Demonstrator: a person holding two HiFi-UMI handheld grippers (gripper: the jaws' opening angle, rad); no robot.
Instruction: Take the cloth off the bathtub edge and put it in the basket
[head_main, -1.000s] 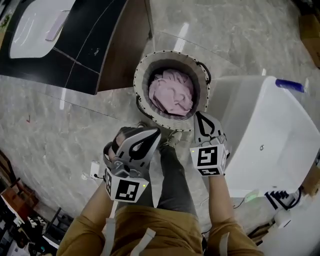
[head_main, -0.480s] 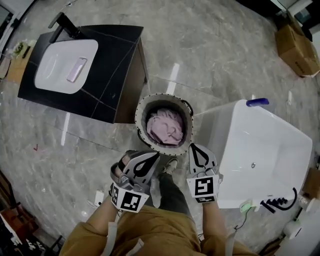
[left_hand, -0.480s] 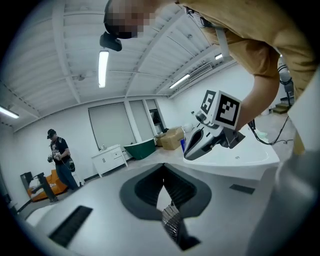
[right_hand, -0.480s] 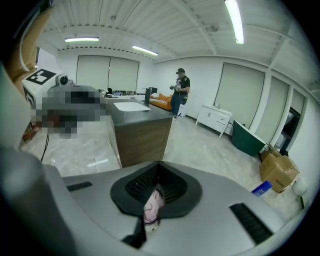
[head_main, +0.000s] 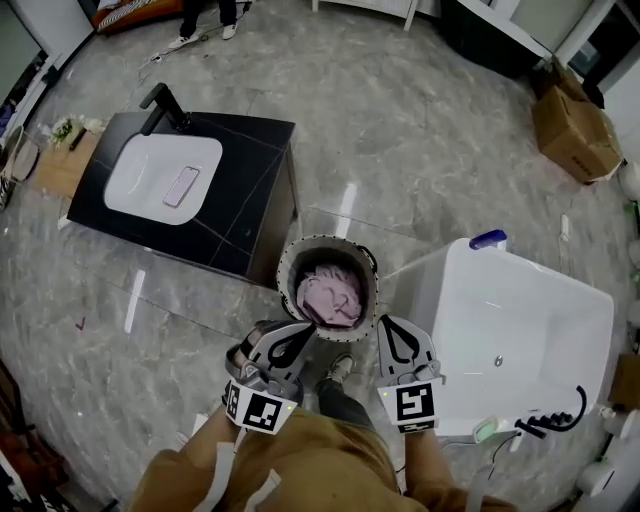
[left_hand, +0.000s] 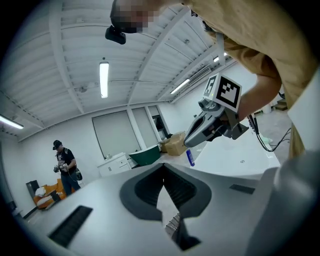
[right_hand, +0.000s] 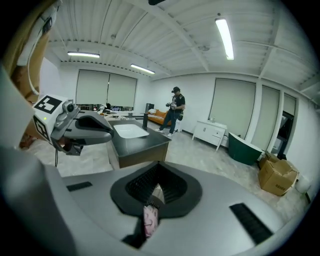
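Though bunched into one rounded heap, showing no long axis and no heading: single pink cloth (head_main: 330, 297), down inside single round woven basket (head_main: 285, 283), just ahead of and below both tips, between the two.

Two in count: left hand-held gripper (head_main: 308, 330), closed tip to tip on nothing; right hand-held gripper (head_main: 390, 322), also closed and empty, with only a pink sliver glimpsed through the slit behind its tips.

Just beside the right one, on its outer side: one white bathtub (head_main: 540, 330), with one blue bottle (head_main: 488, 239) on the far rim. Ahead-left of the left one: one black counter (head_main: 245, 200) with one white basin (head_main: 150, 175).

Cut off at the far edge: someone's legs (head_main: 205, 20). Cloth's lower folds hidden by the basket wall.
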